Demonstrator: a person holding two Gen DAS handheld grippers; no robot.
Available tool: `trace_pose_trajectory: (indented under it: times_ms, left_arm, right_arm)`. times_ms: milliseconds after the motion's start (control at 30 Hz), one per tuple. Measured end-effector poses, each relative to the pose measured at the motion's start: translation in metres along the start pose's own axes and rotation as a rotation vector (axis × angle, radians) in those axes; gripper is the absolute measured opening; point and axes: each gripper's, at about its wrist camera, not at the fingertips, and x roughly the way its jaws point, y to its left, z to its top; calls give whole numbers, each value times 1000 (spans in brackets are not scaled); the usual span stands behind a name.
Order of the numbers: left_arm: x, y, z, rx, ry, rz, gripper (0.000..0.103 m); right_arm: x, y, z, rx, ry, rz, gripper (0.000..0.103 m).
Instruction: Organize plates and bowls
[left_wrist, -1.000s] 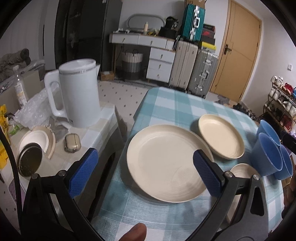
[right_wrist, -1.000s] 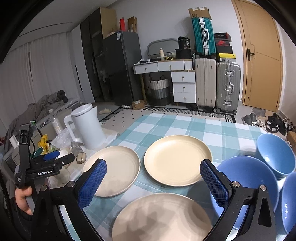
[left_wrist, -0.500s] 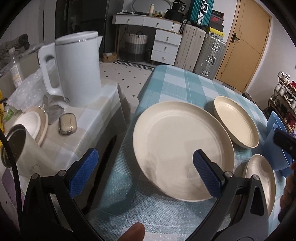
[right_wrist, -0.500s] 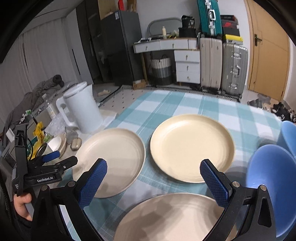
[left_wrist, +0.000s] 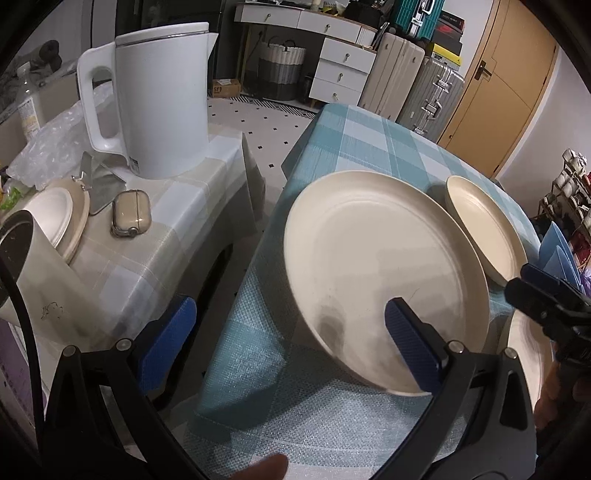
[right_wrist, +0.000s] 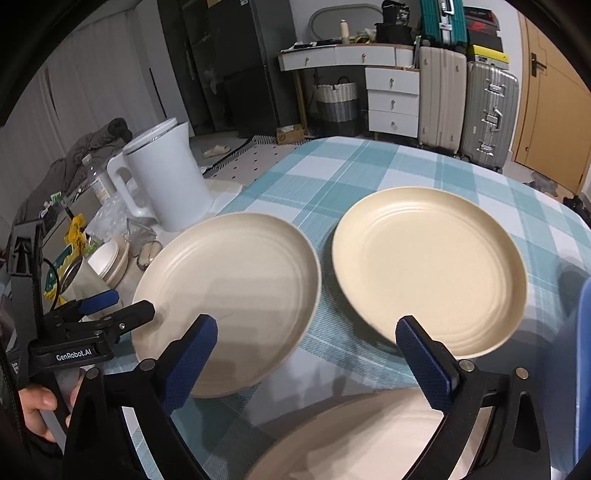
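Observation:
Three cream plates lie on the teal checked tablecloth (right_wrist: 369, 177). The left plate (left_wrist: 376, 266) (right_wrist: 229, 291) sits by the table's left edge. My left gripper (left_wrist: 290, 343) is open at its near rim, with the right pad (left_wrist: 412, 343) over the plate and the left pad (left_wrist: 168, 343) out past the table edge. In the right wrist view the left gripper (right_wrist: 118, 308) shows at that plate's left rim. My right gripper (right_wrist: 306, 360) is open and holds nothing, above the gap between the left plate, the far plate (right_wrist: 428, 269) and the near plate (right_wrist: 351, 443). Blue bowls (left_wrist: 557, 251) stand at the right.
A low side table (left_wrist: 177, 221) left of the main table carries a white kettle (left_wrist: 159, 99), an earbud case (left_wrist: 131, 214), a lidded dish (left_wrist: 51, 218) and a tall cup (left_wrist: 33, 280). Suitcases (right_wrist: 465, 107), a drawer unit and a door stand behind.
Both grippers have moved forward and lower over the table. The left gripper has come up to the left plate's near rim. The blue bowls have slid toward the right edge of the right wrist view.

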Motion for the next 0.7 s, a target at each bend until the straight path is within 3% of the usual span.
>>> trace_pose_trajectory:
  times_ms: [133,300,367,600,700]
  left_arm:
    - [4,2,0,-5,12,-2,98]
    - [6,4,-1,-24,21,-15,94]
    - [8,3,-2,-23,31,-24,84]
    - [11,1,-3,-21,33,1,69]
    - [10,3,-2,-27,25,22,56]
  right_arm:
    - [11,2,1,5,35,16,84]
    - [24,4,3,15,70,12,79]
    - [28,4,3,22,73,5,75]
    - [39,5,4,19,99,-17,46]
    - [40,4,4,24,99,-30,33]
